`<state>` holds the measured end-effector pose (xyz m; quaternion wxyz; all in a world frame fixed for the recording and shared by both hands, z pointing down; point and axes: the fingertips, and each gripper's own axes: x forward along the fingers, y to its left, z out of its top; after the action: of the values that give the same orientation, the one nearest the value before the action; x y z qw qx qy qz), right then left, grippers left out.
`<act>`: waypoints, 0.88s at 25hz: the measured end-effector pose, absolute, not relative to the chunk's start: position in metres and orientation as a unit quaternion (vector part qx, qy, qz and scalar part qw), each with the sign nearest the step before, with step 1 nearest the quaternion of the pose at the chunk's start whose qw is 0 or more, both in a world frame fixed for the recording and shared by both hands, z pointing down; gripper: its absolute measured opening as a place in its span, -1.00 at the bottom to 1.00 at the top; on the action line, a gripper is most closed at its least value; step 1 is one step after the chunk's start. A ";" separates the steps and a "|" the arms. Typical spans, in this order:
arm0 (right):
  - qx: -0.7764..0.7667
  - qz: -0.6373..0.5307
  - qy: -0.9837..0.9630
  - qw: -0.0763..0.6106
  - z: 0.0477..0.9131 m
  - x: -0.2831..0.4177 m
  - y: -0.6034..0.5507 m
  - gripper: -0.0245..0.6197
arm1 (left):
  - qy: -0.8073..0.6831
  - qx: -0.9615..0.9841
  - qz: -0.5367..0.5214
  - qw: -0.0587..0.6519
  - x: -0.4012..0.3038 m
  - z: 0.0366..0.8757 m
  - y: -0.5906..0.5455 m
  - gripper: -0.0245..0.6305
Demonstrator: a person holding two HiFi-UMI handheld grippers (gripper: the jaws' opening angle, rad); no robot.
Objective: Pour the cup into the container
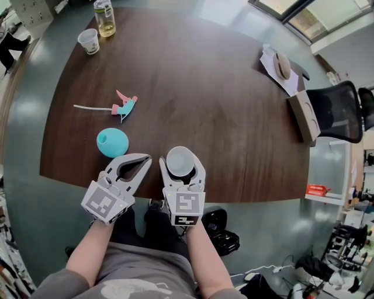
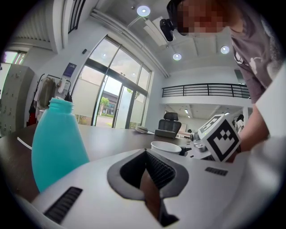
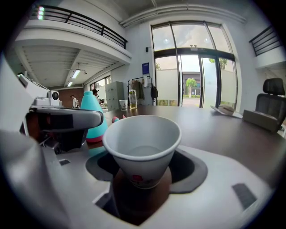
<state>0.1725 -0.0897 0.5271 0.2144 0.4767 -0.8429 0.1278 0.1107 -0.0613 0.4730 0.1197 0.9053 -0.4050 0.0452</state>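
A white paper cup (image 1: 180, 162) stands upright between the fingers of my right gripper (image 1: 181, 156), which is shut on it just inside the table's near edge. In the right gripper view the cup (image 3: 143, 143) fills the jaw gap of the right gripper (image 3: 145, 163), and a little clear liquid seems to lie in its bottom. The teal container (image 1: 112, 143), a round bottle with an open neck, stands left of the left gripper (image 1: 146, 157). That gripper is shut and empty. The left gripper view has the container (image 2: 56, 143) at its left and the cup's rim (image 2: 166, 146) beyond the closed jaws.
On the dark wooden table (image 1: 210, 105) lie a pink and teal spray nozzle with its tube (image 1: 124, 106), a second paper cup (image 1: 89, 41) and a bottle of yellowish liquid (image 1: 105, 17) far left. Papers (image 1: 280, 67) and an office chair (image 1: 336, 111) are at the right.
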 end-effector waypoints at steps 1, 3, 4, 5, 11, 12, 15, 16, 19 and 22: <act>0.477 0.127 -0.843 0.213 0.527 0.172 -0.090 -0.02 | -0.406 0.905 0.046 0.120 0.111 0.473 -0.061 -0.91; 0.476 0.127 -0.844 0.210 0.526 0.171 -0.090 -0.02 | -0.409 0.903 0.047 0.122 0.110 0.473 -0.061 -0.91; 0.475 0.126 -0.845 0.209 0.525 0.171 -0.090 -0.02 | -0.410 0.903 0.048 0.122 0.111 0.473 -0.060 -0.91; 0.473 0.126 -0.847 0.209 0.524 0.170 -0.090 -0.02 | -0.410 0.902 0.049 0.123 0.111 0.472 -0.060 -0.91; 0.454 0.127 -0.855 0.217 0.528 0.164 -0.088 0.20 | -0.414 0.900 0.051 0.126 0.108 0.472 -0.060 -0.91; 0.455 0.125 -0.855 0.216 0.527 0.164 -0.088 0.24 | -0.414 0.900 0.051 0.127 0.108 0.471 -0.060 -0.91; 0.463 0.114 -0.854 0.206 0.521 0.168 -0.090 0.29 | -0.414 0.900 0.051 0.125 0.107 0.468 -0.060 -0.91; 0.462 0.111 -0.855 0.207 0.521 0.169 -0.089 0.29 | -0.415 0.900 0.051 0.125 0.107 0.467 -0.059 -0.91; 0.457 0.106 -0.856 0.214 0.521 0.171 -0.085 0.29 | -0.414 0.901 0.051 0.121 0.105 0.464 -0.058 -0.91; 0.457 0.105 -0.856 0.216 0.521 0.175 -0.078 0.29 | -0.412 0.901 0.049 0.122 0.105 0.461 -0.056 -0.91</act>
<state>0.1753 -0.0785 0.5209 0.2163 0.4573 -0.8562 0.1051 0.1047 -0.0562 0.4612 0.1220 0.9015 -0.4124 0.0487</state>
